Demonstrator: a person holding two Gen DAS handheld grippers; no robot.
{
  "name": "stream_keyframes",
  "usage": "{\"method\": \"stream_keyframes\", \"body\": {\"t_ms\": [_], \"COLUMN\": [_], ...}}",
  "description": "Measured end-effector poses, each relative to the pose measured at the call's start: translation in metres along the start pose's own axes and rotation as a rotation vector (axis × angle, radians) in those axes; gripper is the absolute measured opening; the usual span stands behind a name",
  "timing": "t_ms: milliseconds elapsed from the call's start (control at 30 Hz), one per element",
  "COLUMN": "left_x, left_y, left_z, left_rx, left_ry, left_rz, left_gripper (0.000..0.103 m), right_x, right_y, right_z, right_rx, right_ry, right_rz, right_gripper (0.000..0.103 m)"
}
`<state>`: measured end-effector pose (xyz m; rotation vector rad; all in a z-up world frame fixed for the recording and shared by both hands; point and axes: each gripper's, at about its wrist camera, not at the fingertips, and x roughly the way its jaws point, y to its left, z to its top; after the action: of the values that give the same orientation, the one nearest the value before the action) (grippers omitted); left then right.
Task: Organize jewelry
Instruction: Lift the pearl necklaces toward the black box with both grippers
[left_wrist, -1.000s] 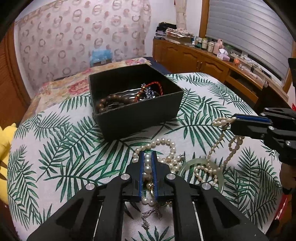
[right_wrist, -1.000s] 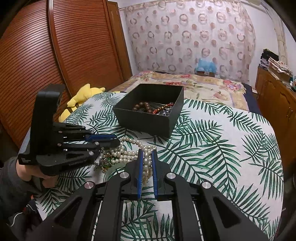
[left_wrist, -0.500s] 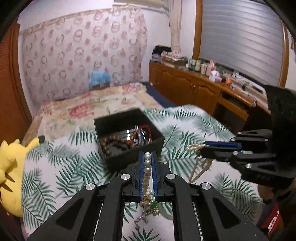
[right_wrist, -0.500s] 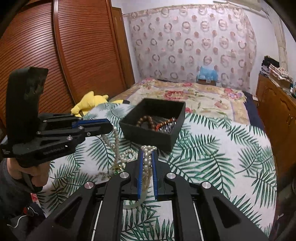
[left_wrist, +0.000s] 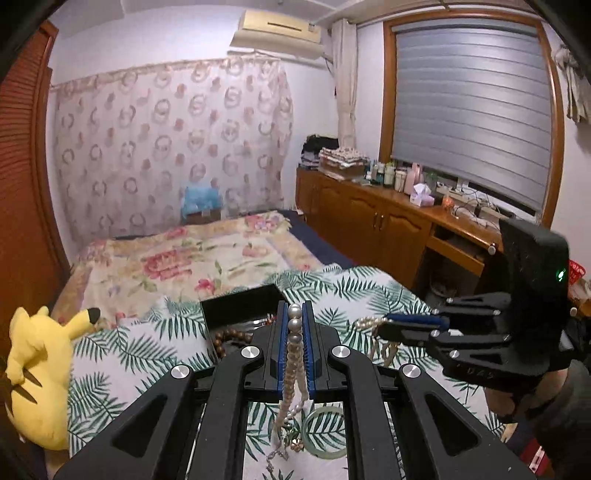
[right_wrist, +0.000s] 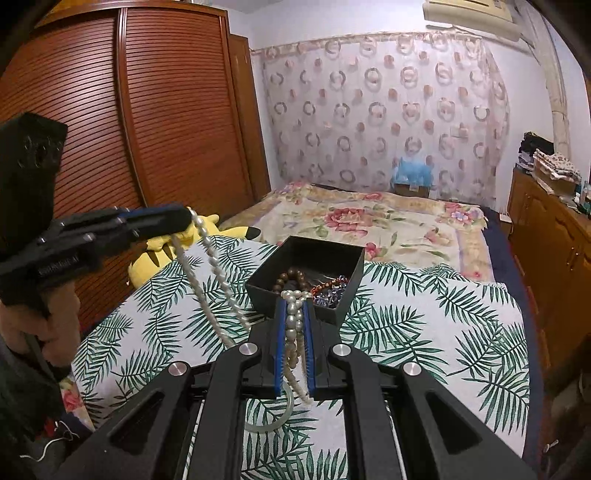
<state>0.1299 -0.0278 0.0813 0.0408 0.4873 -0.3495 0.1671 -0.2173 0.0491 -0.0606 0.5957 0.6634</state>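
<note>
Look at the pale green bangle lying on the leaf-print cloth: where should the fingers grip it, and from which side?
Grip the green bangle across its band on the bare far arc, coming down from above with one finger inside the ring. It lies flat on the leaf-print cloth, so a level approach finds no edge. Its near-left arc sits against the pearl strands and small trinkets, so that side risks snagging.

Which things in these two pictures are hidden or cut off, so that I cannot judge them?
- Black box, left wrist view: the left gripper covers most of its contents.
- Green bangle, both views: gripper bodies hide part.
- Pearl necklace: whether one strand or several, unclear.
</note>
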Motion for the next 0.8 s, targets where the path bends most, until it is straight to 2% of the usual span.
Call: {"method": "stream_keyframes", "body": {"t_ms": [367,567,800], "left_x": [-0.005,-0.002,0.008], "left_y": [0.009,0.016,0.027], "left_z": [0.016,0.037,0.076], "left_rx": [-0.012,-0.013,-0.011], "left_ry": [-0.019,-0.034,-0.062], "left_rz": [0.0,0.005,-0.008], "left_gripper": [0.007,0.007,0.007], "right_x": [0.001,0.012,0.023], "right_y": [0.004,-0.001,-0.01], "right_z": [0.014,0.028,0.058], "right_rx": [-0.01,-0.009,-0.016], "right_ry": [-0.028,-0.025,-0.04], "right_rz": [0.023,0.03,0.039], "right_gripper": [0.01,0.01,0.01]}}
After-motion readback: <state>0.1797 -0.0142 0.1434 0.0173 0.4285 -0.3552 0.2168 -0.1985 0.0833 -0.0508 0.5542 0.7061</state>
